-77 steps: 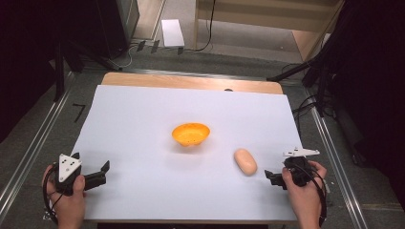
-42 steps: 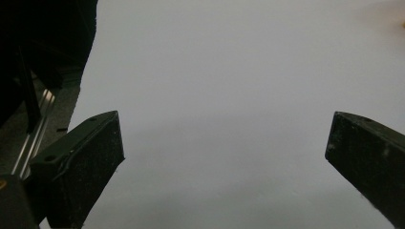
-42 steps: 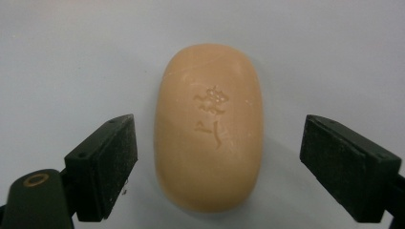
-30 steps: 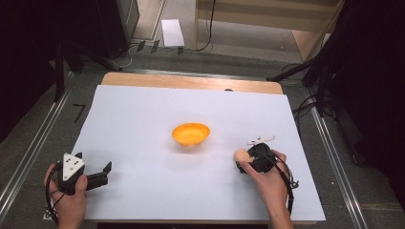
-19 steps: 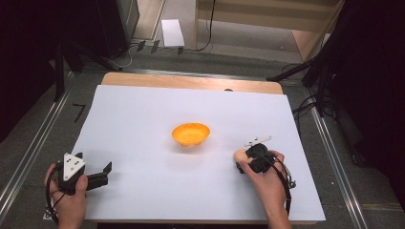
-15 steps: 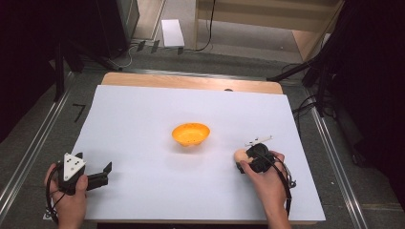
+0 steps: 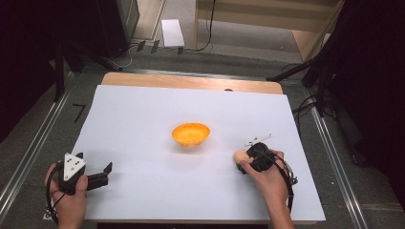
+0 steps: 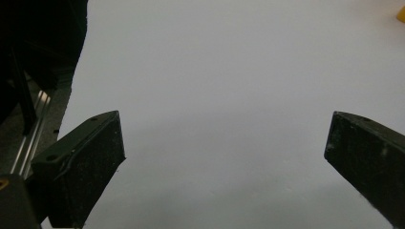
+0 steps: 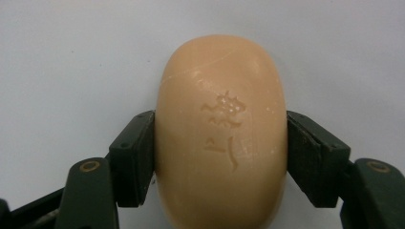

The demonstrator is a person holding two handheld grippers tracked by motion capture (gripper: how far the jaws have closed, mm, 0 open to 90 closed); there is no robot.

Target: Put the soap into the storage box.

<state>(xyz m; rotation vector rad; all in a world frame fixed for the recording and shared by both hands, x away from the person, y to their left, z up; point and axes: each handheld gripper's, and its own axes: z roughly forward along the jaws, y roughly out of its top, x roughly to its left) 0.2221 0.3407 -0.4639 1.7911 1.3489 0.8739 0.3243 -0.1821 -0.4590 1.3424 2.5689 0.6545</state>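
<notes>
Now my right gripper [image 9: 220, 157] has just closed its jaws on the tan oval soap bar [image 9: 222, 129], pads pressing both its long sides where it lies on the white sheet [image 7: 143, 124], right of the orange bowl [image 7: 191, 134]. My left gripper [image 7: 102, 174] rests at the sheet's near left corner, jaws wide apart around nothing

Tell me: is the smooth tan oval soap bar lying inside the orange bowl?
No: the smooth tan oval soap bar sits on the white sheet, clamped by the right gripper.
</notes>
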